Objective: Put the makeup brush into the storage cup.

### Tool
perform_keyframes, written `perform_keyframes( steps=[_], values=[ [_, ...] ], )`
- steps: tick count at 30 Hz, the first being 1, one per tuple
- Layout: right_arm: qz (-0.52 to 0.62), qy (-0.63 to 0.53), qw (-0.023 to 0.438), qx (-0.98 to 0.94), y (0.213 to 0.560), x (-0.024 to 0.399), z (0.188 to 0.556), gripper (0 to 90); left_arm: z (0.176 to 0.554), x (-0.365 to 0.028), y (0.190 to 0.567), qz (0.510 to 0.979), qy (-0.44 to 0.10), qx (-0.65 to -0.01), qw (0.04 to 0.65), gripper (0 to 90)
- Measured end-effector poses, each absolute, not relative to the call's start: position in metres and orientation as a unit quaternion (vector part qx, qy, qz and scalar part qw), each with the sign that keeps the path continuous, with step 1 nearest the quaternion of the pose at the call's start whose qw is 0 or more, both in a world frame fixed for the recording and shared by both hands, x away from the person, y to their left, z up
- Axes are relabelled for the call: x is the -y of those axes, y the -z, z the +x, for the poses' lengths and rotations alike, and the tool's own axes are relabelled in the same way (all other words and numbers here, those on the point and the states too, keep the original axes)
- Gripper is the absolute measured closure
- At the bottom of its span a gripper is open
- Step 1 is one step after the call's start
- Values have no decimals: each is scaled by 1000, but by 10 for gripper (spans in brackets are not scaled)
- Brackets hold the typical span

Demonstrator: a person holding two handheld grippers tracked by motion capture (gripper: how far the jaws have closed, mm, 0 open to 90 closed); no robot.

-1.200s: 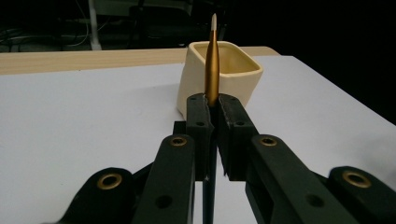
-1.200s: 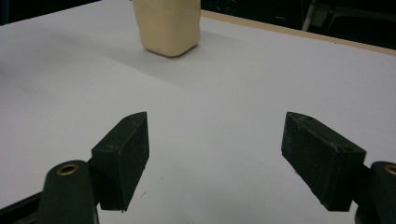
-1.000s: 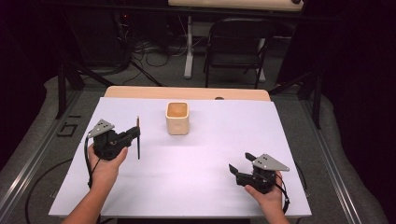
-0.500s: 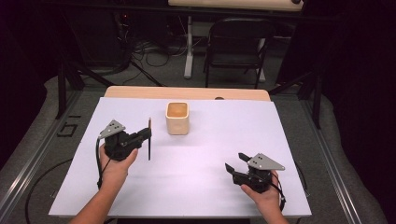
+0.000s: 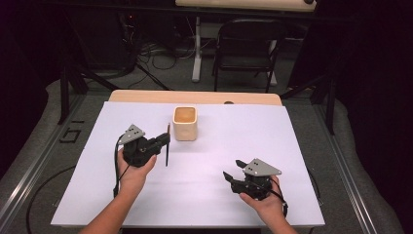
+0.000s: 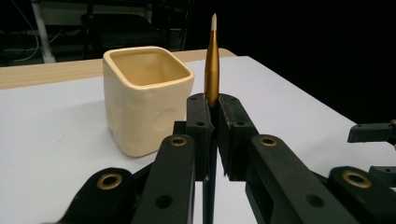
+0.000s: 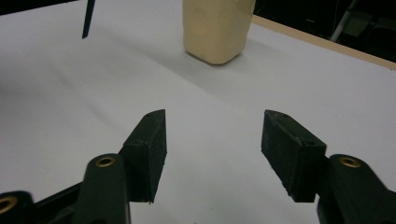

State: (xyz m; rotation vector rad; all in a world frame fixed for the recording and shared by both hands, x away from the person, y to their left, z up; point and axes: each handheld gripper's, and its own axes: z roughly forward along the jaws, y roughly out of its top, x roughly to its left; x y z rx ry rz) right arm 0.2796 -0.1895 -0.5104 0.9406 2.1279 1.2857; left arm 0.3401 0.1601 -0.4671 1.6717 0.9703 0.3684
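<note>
My left gripper [image 5: 163, 140] is shut on a thin brush or pen [image 5: 167, 146], held upright above the white sheet. In the left gripper view its gold upper part and pale tip [image 6: 212, 70] rise between the closed pads [image 6: 201, 123]. A cream square cup [image 5: 185, 123] stands just beyond and to the right of it, open and seemingly empty [image 6: 145, 95]. My right gripper [image 5: 234, 171] hovers low at the near right; its jaws have just been closing, and they still stand apart with nothing between them [image 7: 212, 140]. The cup [image 7: 215, 28] lies ahead of it.
A white sheet [image 5: 292, 146] covers a wooden table whose far edge [image 5: 195, 96] shows. A black folding chair [image 5: 246, 46], cables and frame legs stand on the floor behind. Dark floor surrounds the table.
My left gripper has carried the brush rightward toward the cup. My right gripper has shifted left and slightly up, and its jaws have narrowed.
</note>
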Motion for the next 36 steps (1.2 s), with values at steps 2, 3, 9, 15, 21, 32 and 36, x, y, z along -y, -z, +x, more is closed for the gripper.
perform_keyframes(
  steps=[2,3,9,15,21,32,36],
  values=[
    [349,-481,241,-768,510,186,280,441,340,-157,467,706,-154,-411,556,839],
    [353,-486,238,-763,508,185,281,452,340,-155,466,706,-154,-409,557,839],
    [365,-511,230,-744,503,174,288,477,338,-148,463,709,-154,-401,560,839],
    [369,-508,221,-746,501,164,294,495,338,-144,462,708,-155,-399,563,839],
    [381,-515,205,-740,499,158,300,537,339,-137,460,708,-155,-395,565,839],
    [392,-524,190,-732,493,146,309,606,339,-121,461,711,-151,-389,566,839],
    [394,-529,179,-730,495,142,309,625,339,-115,462,714,-147,-385,566,839]
  ],
)
